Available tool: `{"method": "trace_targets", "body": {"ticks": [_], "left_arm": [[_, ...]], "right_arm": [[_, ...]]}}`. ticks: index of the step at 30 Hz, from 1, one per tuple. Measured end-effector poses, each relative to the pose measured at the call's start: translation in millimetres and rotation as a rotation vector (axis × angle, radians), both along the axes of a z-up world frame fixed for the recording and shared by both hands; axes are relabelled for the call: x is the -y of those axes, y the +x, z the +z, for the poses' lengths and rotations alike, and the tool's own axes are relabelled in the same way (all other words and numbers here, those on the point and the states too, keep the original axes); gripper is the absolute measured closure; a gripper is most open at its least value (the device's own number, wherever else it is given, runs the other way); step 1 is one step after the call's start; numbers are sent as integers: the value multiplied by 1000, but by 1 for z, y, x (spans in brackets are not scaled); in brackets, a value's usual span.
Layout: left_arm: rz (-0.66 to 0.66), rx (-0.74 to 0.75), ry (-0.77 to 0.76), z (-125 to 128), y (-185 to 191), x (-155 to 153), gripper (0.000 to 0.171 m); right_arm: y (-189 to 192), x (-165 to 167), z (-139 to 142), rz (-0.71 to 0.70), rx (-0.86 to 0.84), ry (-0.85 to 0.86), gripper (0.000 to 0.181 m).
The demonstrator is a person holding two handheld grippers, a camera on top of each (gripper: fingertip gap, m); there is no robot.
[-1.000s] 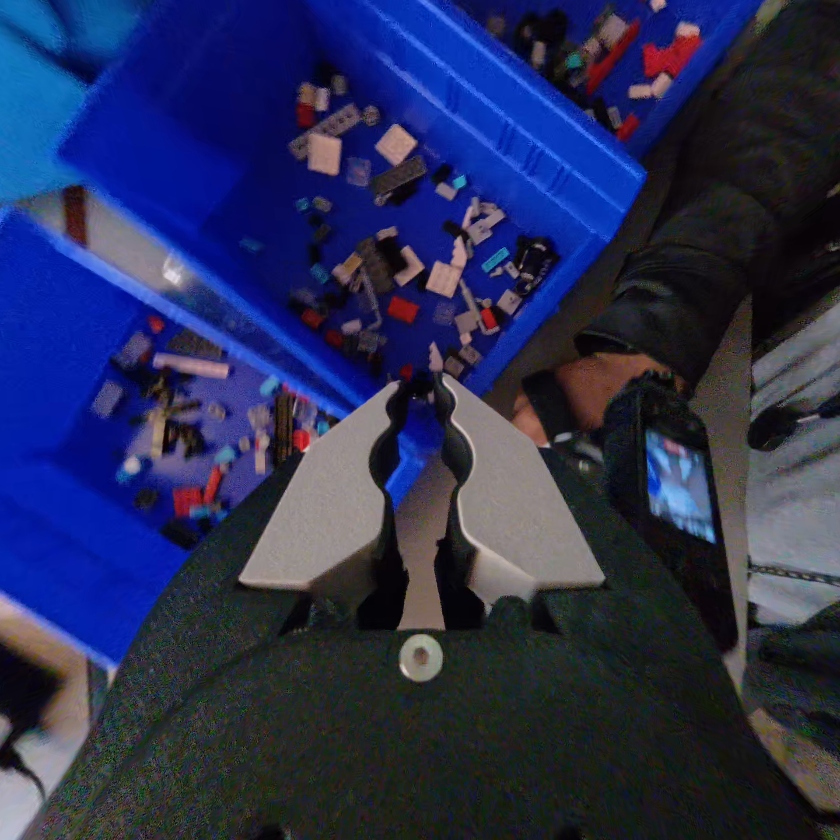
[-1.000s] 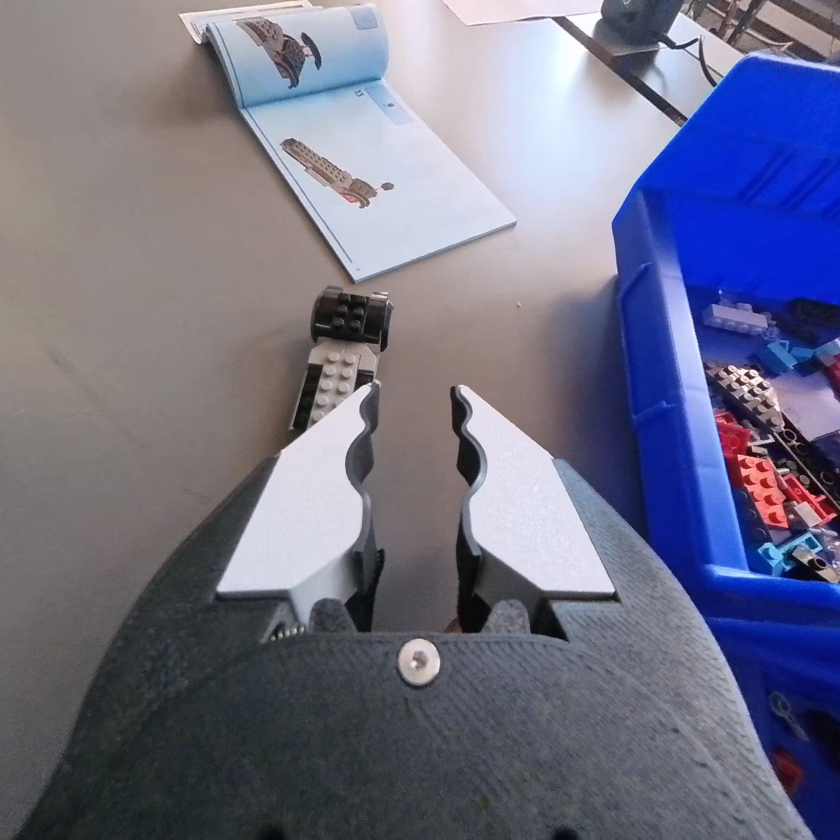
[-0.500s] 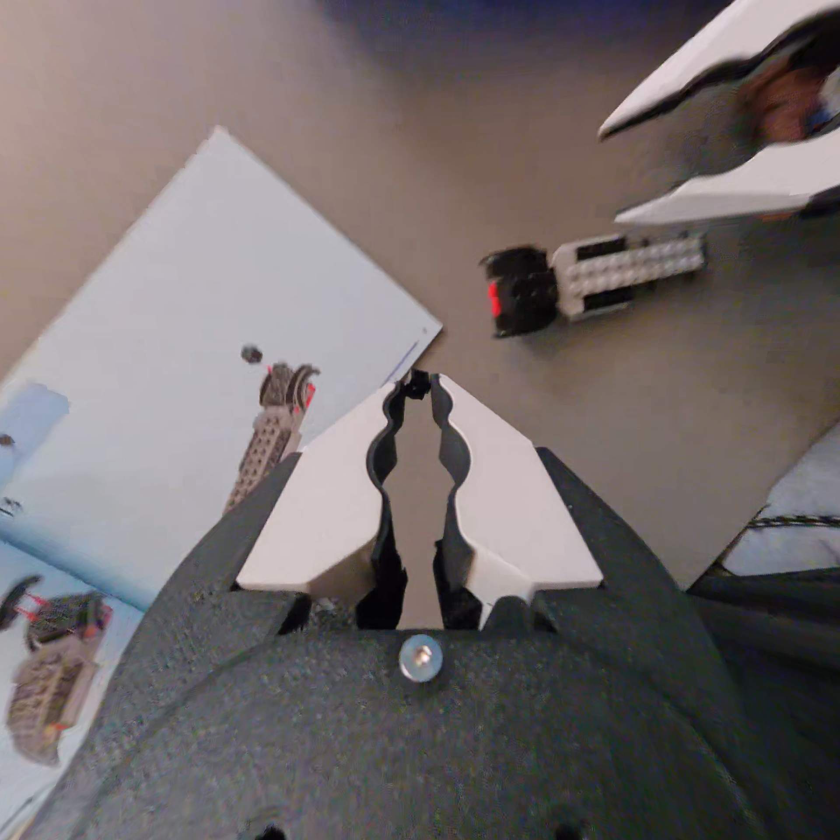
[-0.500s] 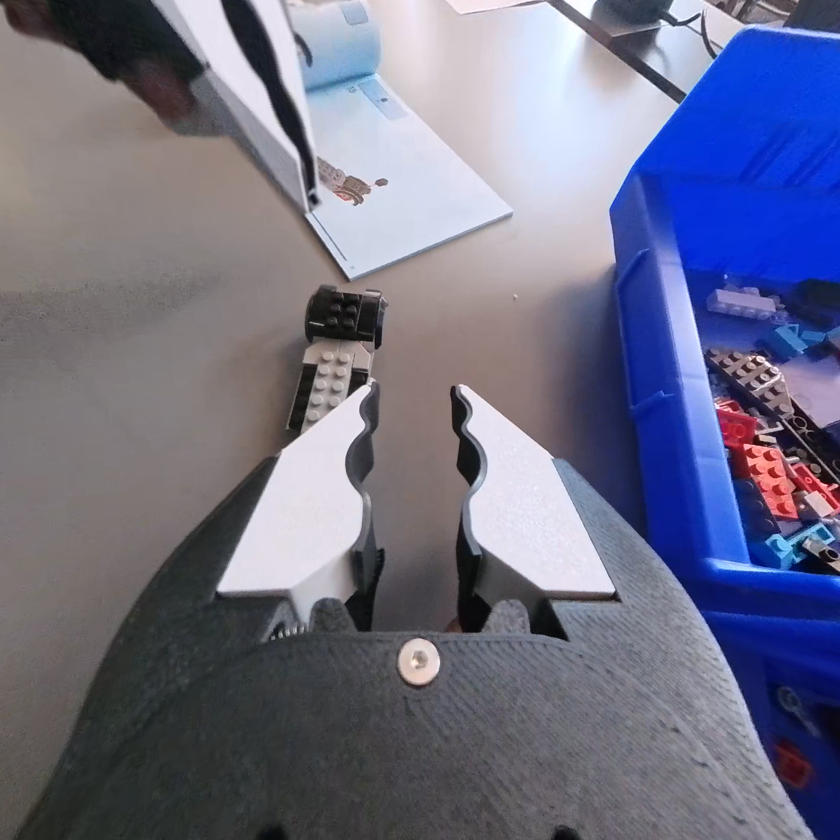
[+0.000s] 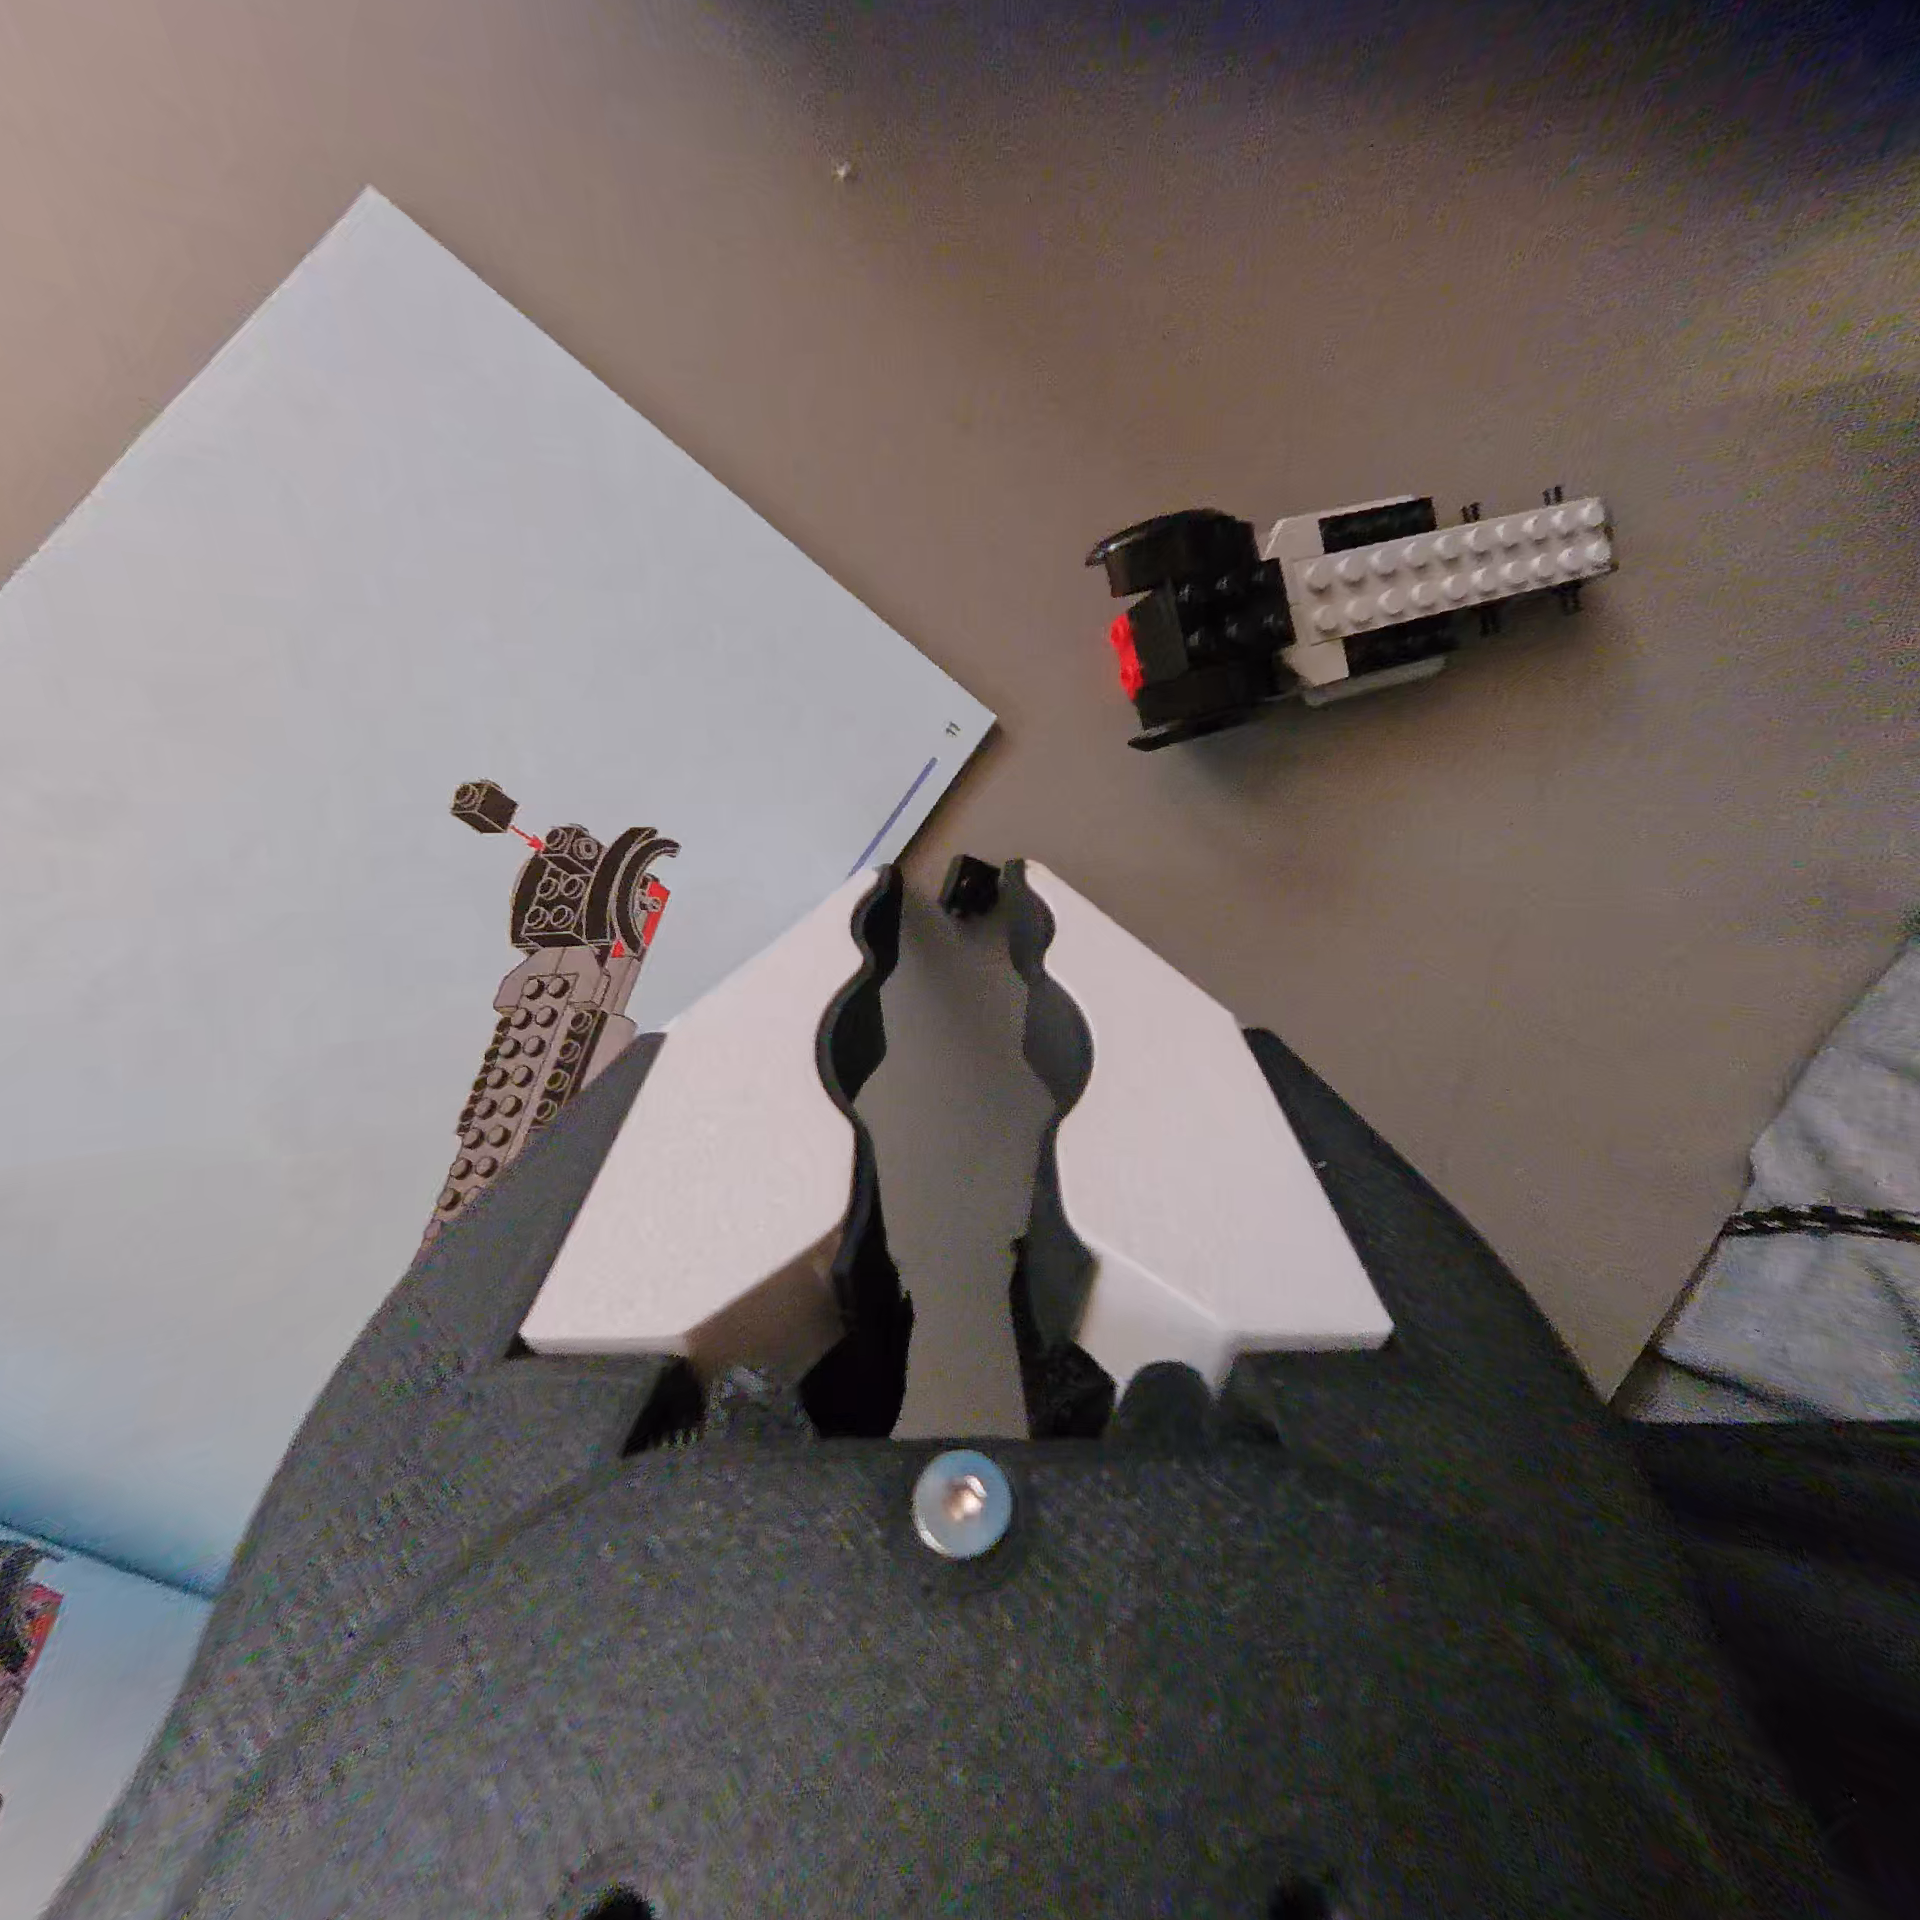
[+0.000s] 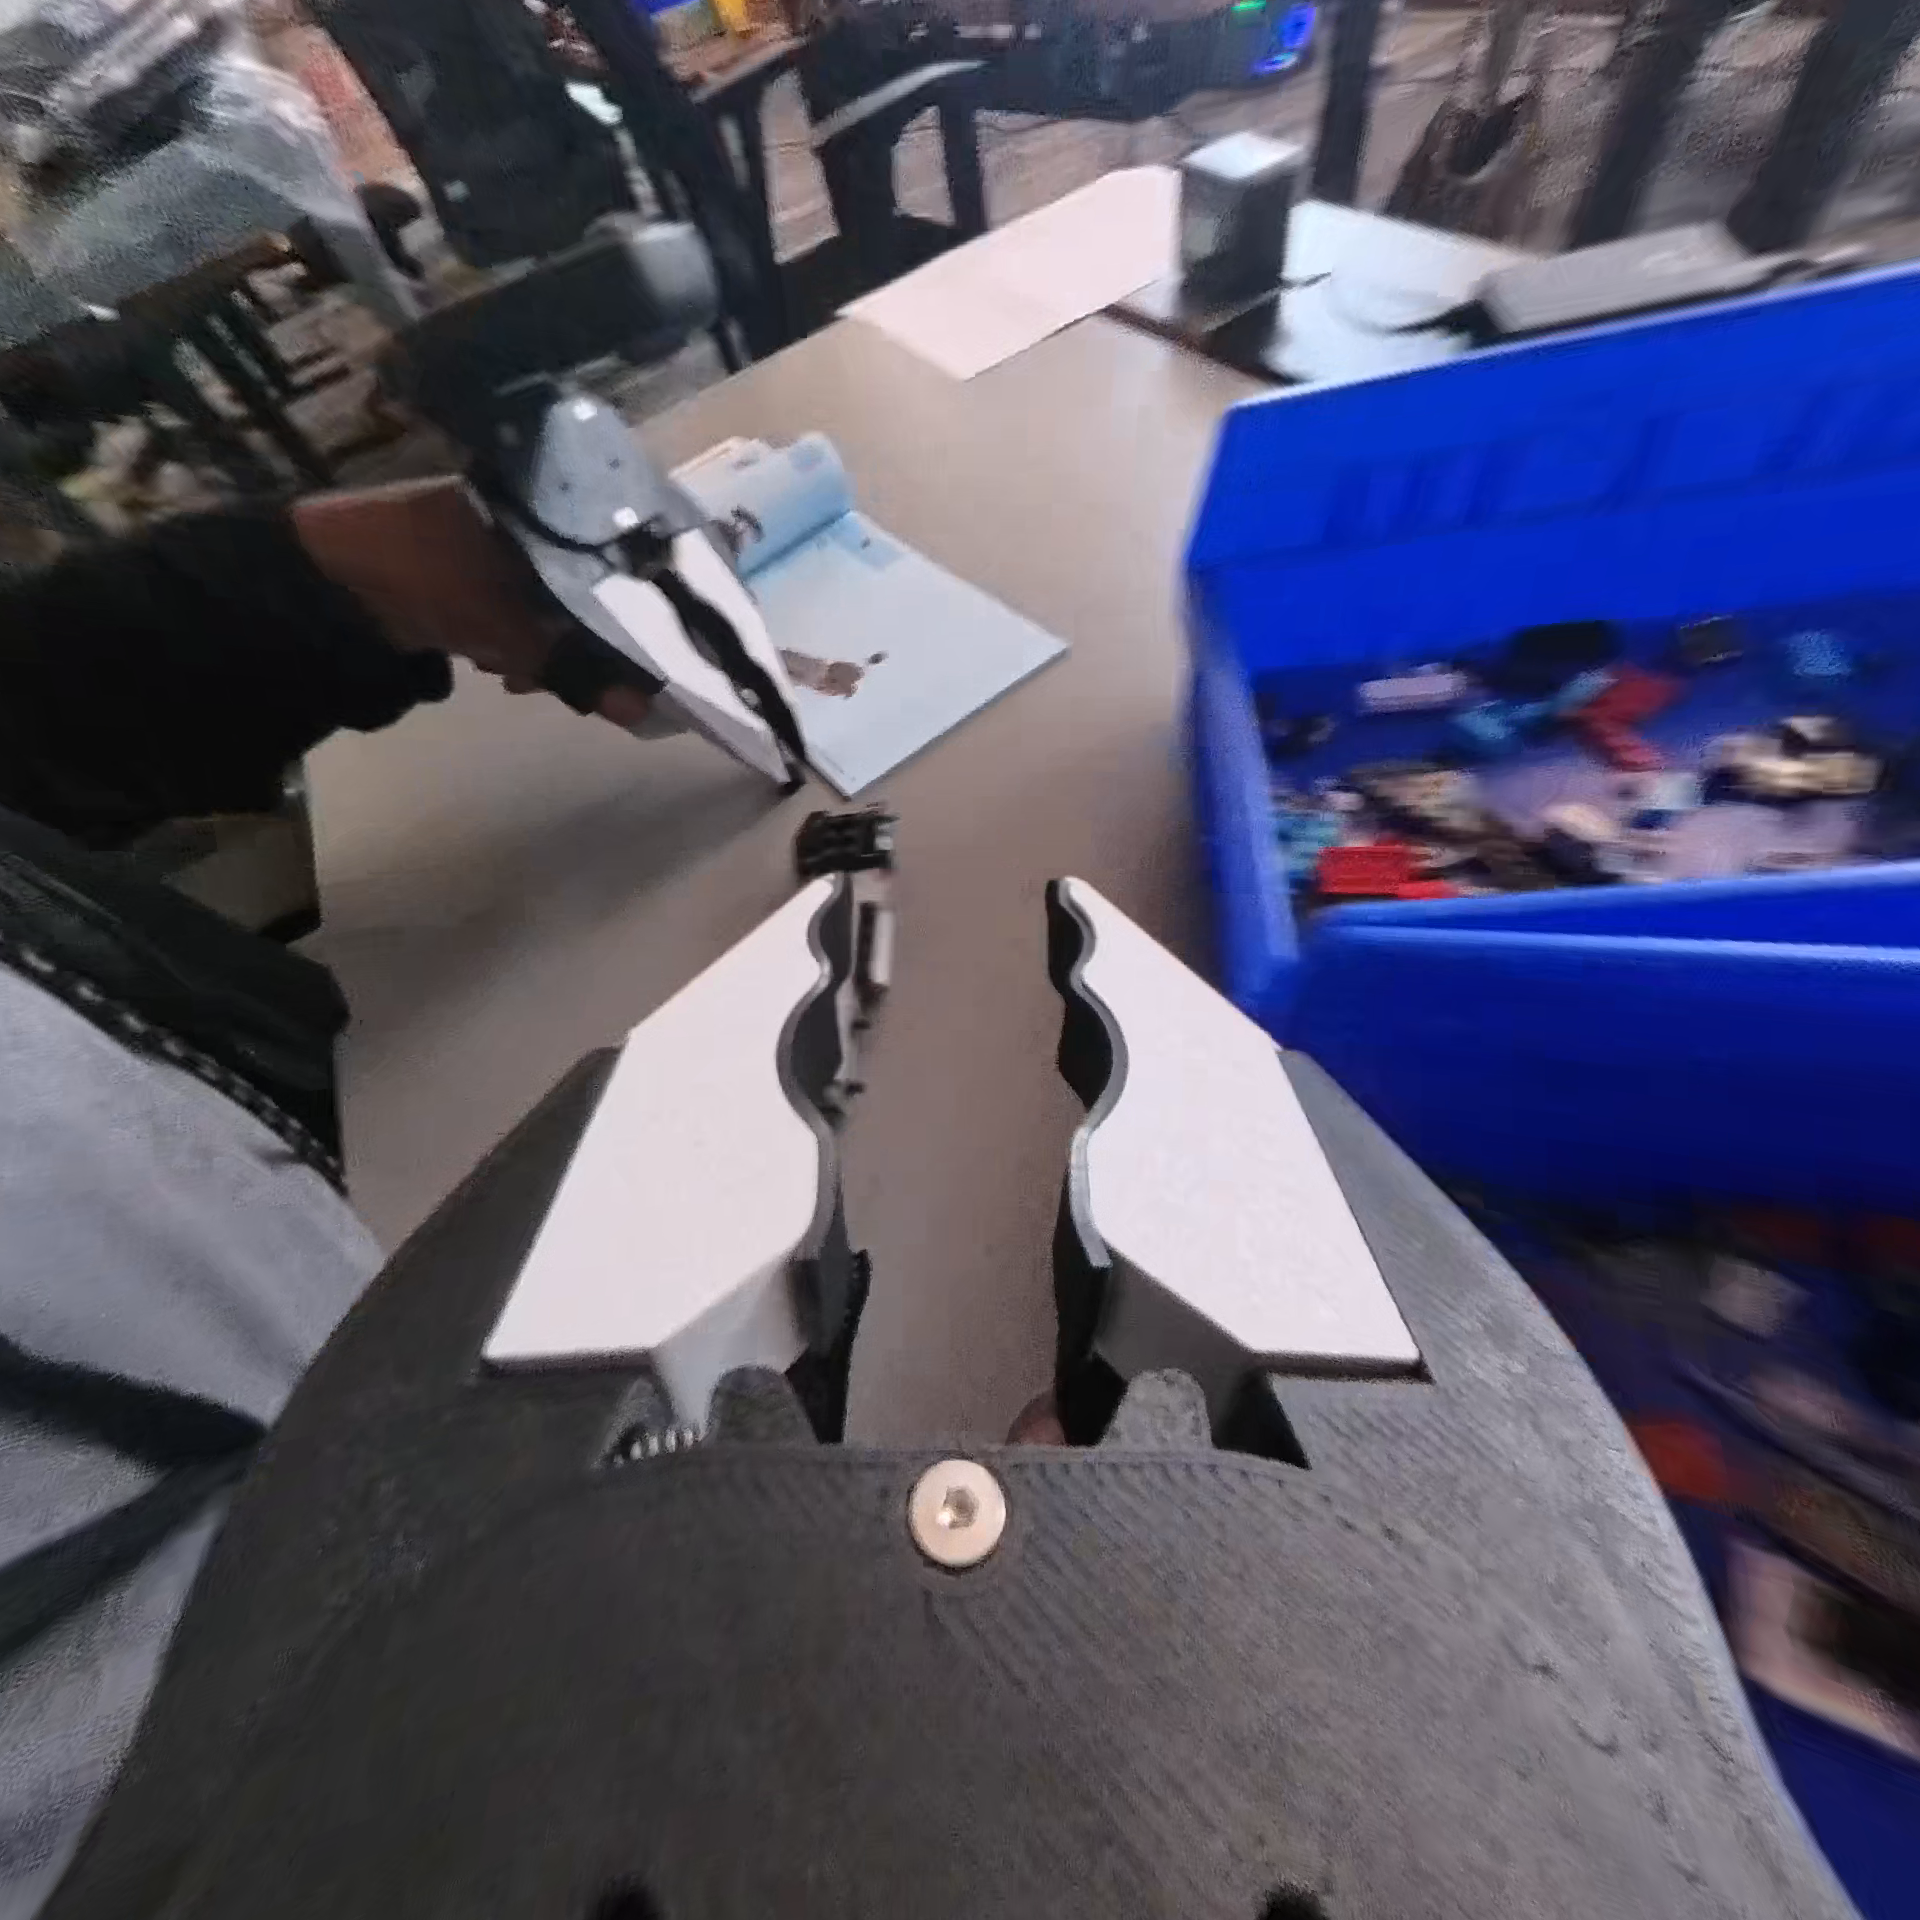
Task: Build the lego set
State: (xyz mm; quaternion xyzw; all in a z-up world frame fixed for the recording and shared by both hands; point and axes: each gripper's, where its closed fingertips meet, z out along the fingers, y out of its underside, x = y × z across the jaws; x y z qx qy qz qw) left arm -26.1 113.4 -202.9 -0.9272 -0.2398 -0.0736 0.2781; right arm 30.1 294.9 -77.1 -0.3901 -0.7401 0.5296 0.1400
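A small black brick [image 5: 968, 888] lies between the tips of my left gripper [image 5: 951, 873], close to the right finger. The jaws stand wider than the brick, so the gripper is open. It hovers low over the brown table at the corner of the open instruction booklet [image 5: 416, 623]. The partly built model [image 5: 1434, 582], with a grey studded plate and a black and red end, lies on the table ahead to the right. In the right wrist view my right gripper [image 6: 940, 883] is open and empty, with the model [image 6: 844, 840] just ahead by its left finger. The left gripper [image 6: 790, 774] shows beyond it.
A blue bin [image 6: 1558, 987] with several loose bricks stands at the right of the right gripper. A person's dark sleeve [image 6: 208, 665] and grey clothing [image 6: 156, 1195] are at the left. The booklet [image 6: 914, 644] lies behind the model, and white paper [image 6: 1018, 281] lies farther back. There is about 25 cm between the tips of the two grippers.
My left gripper came from above the blue bins to the table by the booklet and opened; the black brick it pinched now sits loose between the tips. The right gripper tilted upward.
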Motion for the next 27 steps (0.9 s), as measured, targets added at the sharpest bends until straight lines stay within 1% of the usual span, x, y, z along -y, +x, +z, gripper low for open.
{"method": "trace_targets", "body": {"ticks": [2,3,4,5,7,9,11,12,15,17,25,26,27], "left_arm": [[3,0,37,3,-1,-1,148],[5,-4,54,5,-2,-2,148],[6,-6,70,7,-2,-2,147],[8,-9,85,9,-2,-1,147],[6,-16,115,13,-1,0,146],[8,-27,132,18,2,4,146],[17,-36,142,21,6,12,145],[25,-38,150,23,9,16,145],[54,-32,179,27,16,28,145],[74,-31,191,26,19,36,145],[112,-34,229,28,22,58,145],[114,-33,239,29,21,59,145],[116,-30,247,30,22,60,145]], "right_arm": [[-7,-48,23,-74,-16,82,141],[-15,-75,29,-116,-26,150,141],[-26,-104,29,-155,-28,228,143],[-38,-131,23,-183,-13,303,144],[-58,-175,-7,-197,80,419,149],[-69,-198,-44,-155,203,501,153],[-69,-206,-72,-85,308,606,154],[-72,-207,-78,-66,308,657,155],[-74,-195,-89,-5,367,677,158],[-77,-196,-96,9,392,724,157],[-81,-200,-122,25,507,745,157],[-82,-199,-124,27,511,737,159],[-83,-197,-125,22,517,722,166]]}}
